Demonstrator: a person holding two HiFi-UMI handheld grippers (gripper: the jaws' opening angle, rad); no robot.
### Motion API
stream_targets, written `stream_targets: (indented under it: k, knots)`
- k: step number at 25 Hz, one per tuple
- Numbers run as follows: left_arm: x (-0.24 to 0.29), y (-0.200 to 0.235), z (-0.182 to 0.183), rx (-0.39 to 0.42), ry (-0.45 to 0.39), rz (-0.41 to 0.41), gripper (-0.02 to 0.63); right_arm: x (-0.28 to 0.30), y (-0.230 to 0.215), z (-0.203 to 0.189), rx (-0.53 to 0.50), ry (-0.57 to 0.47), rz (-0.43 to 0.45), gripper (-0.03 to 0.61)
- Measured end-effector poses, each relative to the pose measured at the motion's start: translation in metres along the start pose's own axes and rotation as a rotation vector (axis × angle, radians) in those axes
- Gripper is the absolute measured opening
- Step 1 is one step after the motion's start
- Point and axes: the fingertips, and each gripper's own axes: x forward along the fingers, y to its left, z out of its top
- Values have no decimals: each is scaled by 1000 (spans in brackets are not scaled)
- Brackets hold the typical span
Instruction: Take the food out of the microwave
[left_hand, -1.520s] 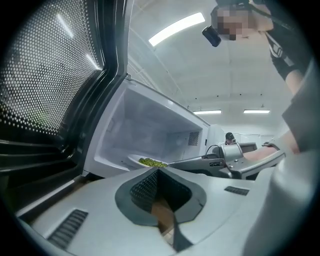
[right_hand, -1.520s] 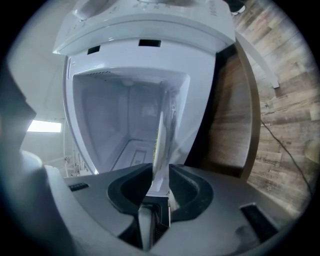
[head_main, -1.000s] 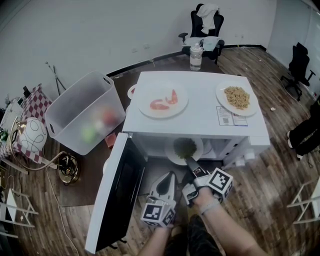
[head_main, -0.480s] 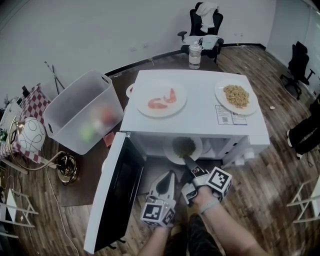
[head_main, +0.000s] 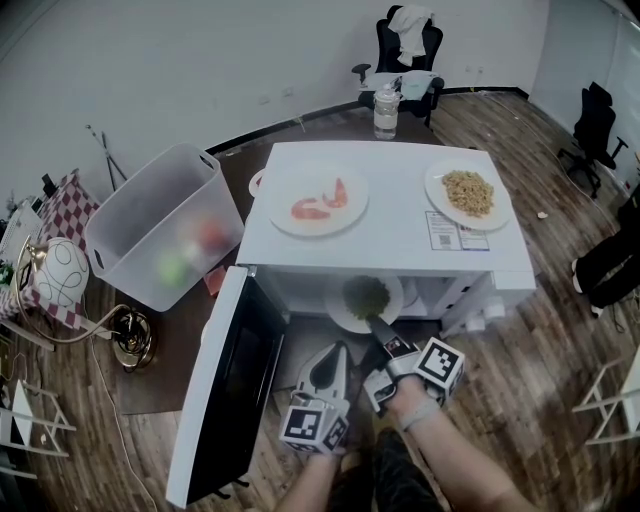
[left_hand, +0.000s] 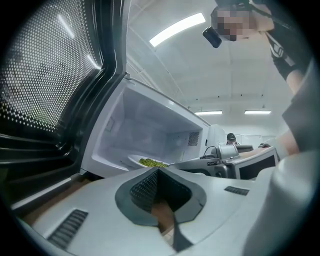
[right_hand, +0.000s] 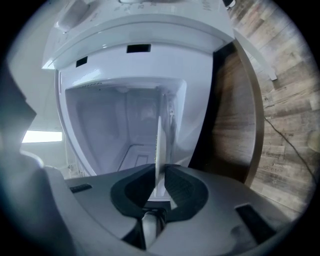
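Gripping the near rim of the plate (head_main: 336, 306), the right gripper (head_main: 379, 326) is clamped tight on it; in the right gripper view the rim stands edge-on between the jaws. The plate, heaped with green food (head_main: 367, 295), is at the front edge of the microwave (head_main: 400, 245) opening. The door (head_main: 235, 390) is swung wide at the left. The left gripper (head_main: 338, 349) hovers just beside the right one, jaws together on nothing. On the microwave's top are two more plates: a plate of shrimp (head_main: 318, 200) toward the left edge and a plate of rice (head_main: 468, 194) by the right edge.
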Motion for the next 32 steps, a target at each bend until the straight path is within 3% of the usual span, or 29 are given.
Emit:
stream_targets:
  k: [32]
  knots:
    - [-3,0,-5,0,7,-2,0,-19,-4,-9,22,7,9,37]
